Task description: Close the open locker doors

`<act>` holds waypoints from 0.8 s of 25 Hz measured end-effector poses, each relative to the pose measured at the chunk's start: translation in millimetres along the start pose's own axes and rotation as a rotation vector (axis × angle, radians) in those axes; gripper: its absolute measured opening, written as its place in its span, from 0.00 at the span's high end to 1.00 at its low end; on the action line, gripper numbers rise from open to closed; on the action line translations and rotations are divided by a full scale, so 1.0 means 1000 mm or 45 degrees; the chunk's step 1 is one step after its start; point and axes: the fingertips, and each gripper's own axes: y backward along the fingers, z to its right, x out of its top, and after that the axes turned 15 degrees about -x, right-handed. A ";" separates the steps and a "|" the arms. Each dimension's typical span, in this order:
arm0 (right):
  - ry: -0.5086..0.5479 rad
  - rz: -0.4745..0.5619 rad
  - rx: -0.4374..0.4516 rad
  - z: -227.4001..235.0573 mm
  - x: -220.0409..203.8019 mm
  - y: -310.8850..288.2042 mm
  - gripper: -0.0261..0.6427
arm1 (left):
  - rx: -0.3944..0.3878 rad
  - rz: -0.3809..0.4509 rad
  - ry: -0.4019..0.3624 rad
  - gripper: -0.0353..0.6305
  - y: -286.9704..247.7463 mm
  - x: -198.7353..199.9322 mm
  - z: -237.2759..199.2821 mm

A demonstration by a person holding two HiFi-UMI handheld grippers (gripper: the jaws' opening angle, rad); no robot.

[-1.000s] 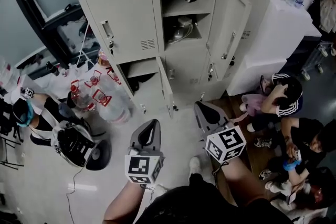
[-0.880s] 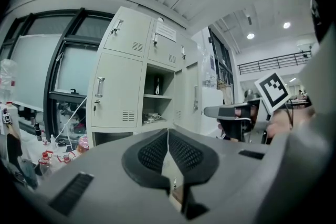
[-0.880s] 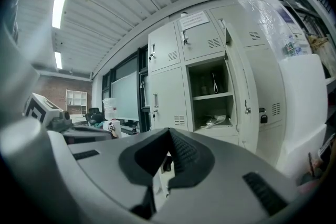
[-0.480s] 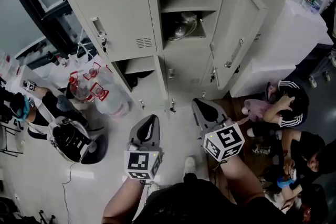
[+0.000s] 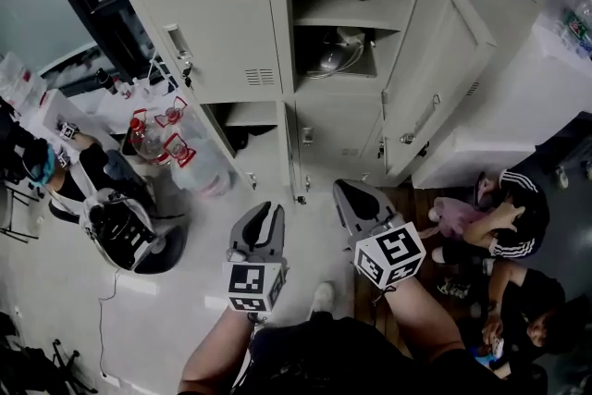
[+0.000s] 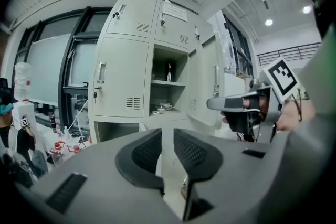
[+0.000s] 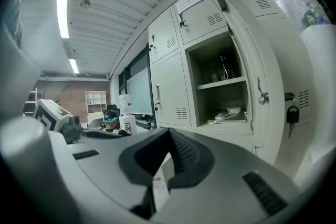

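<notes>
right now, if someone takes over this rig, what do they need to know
Left gripper: jaws opening, nothing between them.
Right gripper: shut, empty.
Both hover short of the lockers, touching nothing.
Tall upper door: swung wide open to the right.
Lower door, down and left of it: also open, edge toward you.
Done: neither open door closed yet.
Left: push both doors shut.
</notes>
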 end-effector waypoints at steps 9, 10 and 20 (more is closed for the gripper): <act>0.017 -0.037 0.092 0.009 -0.016 -0.008 0.96 | 0.099 -0.066 0.006 0.64 -0.037 -0.025 -0.003; 0.021 -0.039 0.095 0.011 -0.018 -0.008 0.96 | 0.111 -0.073 0.005 0.63 -0.041 -0.028 -0.005; 0.018 -0.059 0.064 0.027 -0.029 -0.006 0.96 | 0.194 -0.154 -0.013 0.58 -0.075 -0.057 -0.032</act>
